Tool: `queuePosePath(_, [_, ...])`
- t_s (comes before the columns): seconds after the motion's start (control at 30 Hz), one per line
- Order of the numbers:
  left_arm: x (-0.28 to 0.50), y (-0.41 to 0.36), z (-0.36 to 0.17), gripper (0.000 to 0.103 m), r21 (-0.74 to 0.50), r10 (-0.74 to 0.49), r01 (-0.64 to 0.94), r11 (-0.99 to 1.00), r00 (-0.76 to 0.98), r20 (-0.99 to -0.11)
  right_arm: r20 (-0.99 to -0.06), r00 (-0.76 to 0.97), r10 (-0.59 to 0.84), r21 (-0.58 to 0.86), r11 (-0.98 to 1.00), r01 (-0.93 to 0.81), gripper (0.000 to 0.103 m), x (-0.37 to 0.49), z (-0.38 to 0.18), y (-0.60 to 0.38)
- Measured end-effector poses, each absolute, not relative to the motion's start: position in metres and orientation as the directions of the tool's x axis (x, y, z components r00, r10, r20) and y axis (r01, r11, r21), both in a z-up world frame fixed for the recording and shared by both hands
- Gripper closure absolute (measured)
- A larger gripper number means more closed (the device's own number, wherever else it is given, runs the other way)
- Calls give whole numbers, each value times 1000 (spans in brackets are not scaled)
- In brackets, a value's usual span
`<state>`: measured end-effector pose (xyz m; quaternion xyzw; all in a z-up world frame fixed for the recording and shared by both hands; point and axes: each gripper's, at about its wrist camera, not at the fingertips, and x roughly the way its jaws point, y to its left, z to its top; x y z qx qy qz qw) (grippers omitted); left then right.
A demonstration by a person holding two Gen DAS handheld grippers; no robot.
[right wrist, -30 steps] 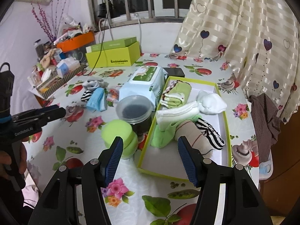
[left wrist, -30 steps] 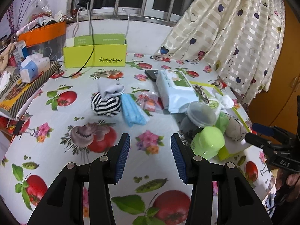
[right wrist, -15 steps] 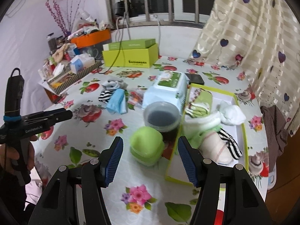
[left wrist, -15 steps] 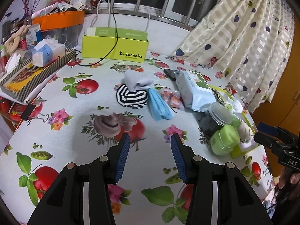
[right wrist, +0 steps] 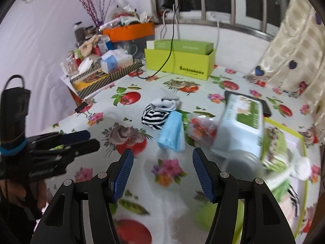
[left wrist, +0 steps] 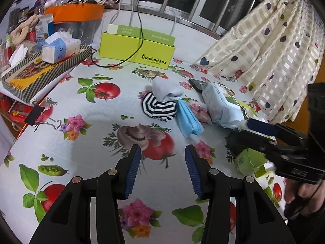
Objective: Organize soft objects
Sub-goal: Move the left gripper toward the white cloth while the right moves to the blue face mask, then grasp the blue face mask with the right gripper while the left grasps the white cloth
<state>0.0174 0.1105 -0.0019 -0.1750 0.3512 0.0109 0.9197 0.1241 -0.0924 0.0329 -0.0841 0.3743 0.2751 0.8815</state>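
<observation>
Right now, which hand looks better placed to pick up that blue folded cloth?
Probably the right: its tongs stand open and empty with the blue folded cloth just ahead. The left tongs, open too, face the mushroom print, cloth farther off.

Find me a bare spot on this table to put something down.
Free: the printed tablecloth between the open left gripper, the striped sock bundle and the striped tray of boxes. Crowded: rightwards, around the blue folded cloth and wet-wipes pack.

Folded cloth (left wrist: 187, 120) touches striped sock (left wrist: 159, 108), beside wipes pack (left wrist: 221, 103).
</observation>
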Motion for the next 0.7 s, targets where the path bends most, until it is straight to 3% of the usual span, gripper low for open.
queuePosePath(0.37, [25,131,-8,56,-341,-103,-168,925,752,-651,-789,504,350,57,860,-507,43,189,-11,-50])
queuePosePath(0.47, [27,135,-7,56,-345,-100,-175,922,755,-649,-812,488,321,49,870,-491,55,203,-24,-43])
queuePosePath(0.53, [29,137,-6,56,-345,-99,-176,922,754,-650,-825,476,305,43,873,-485,75,210,-32,-40])
queuePosePath(0.57, [30,138,-6,56,-347,-101,-177,921,752,-651,-827,476,301,41,875,-483,80,211,-34,-39])
queuePosePath(0.7, [35,140,0,56,-346,-106,-167,923,756,-645,-812,490,318,46,871,-489,81,201,-26,-45])
